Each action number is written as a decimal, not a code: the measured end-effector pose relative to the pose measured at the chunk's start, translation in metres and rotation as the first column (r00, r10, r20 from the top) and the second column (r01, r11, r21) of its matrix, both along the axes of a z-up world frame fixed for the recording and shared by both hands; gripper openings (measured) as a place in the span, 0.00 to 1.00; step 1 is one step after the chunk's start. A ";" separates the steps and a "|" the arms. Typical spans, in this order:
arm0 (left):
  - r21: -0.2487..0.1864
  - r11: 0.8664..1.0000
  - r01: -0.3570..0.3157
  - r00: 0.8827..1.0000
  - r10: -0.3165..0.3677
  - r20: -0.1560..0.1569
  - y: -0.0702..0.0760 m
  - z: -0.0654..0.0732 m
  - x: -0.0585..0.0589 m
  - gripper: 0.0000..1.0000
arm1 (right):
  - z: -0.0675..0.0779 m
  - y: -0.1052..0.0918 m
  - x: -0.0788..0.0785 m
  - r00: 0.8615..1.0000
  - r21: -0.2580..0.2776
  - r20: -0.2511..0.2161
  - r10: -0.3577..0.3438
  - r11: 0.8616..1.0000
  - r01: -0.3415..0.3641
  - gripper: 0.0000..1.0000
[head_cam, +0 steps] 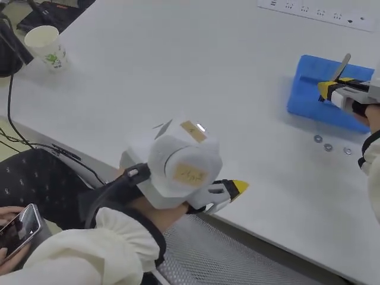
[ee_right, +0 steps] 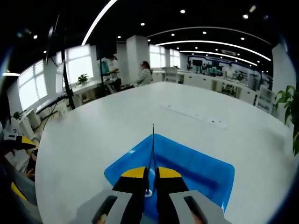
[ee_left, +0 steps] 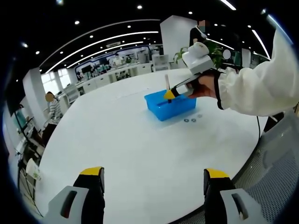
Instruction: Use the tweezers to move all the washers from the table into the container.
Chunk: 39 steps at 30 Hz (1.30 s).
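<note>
Over the blue container (head_cam: 309,102), holds right tongs (head_cam: 323,90) clenched on the tweezers (head_cam: 342,66), arm stretched out; at the near desk (head_cam: 178,71) edge, holds left tongs (ee_left: 154,179) low, spread wide.

Three washers (head_cam: 328,147), one container (head_cam: 314,95), one tweezers (head_cam: 342,66).

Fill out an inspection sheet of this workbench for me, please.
Surface: white table, bare across the middle.
Job's things: blue container at the right; three washers on the table beside its near side; tweezers over the container.
Clutter: paper cup at the far left; power strip at the far edge.
Grippers: left gripper open, holding nothing; right gripper shut on the tweezers.
Cables: black cable off the table's left edge.
Surroundings: open office with people at far desks; a phone in a hand at the lower left.
</note>
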<state>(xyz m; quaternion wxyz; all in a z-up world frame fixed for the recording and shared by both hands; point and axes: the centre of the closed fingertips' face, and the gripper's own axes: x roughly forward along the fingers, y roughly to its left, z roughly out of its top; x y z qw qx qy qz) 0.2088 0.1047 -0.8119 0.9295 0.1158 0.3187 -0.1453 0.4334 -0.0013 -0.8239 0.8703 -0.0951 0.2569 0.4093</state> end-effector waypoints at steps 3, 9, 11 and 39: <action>0.000 1.000 0.000 1.000 0.000 0.002 0.000 0.000 0.000 0.89 | 0.009 -0.001 -0.001 1.000 0.013 0.012 -0.001 1.000 0.001 0.04; 0.003 1.000 0.006 1.000 -0.006 0.002 0.000 0.000 0.000 0.89 | 0.035 -0.004 -0.004 0.999 0.061 0.051 -0.004 0.998 0.001 0.04; 0.003 1.000 0.007 1.000 -0.007 0.002 -0.001 0.000 0.000 0.89 | 0.040 -0.004 -0.007 0.998 0.069 0.056 -0.003 0.998 -0.001 0.04; 0.018 1.000 0.008 1.000 -0.008 0.002 0.000 -0.001 0.000 0.88 | 0.054 -0.013 -0.049 0.998 0.077 0.062 -0.009 0.997 0.004 0.04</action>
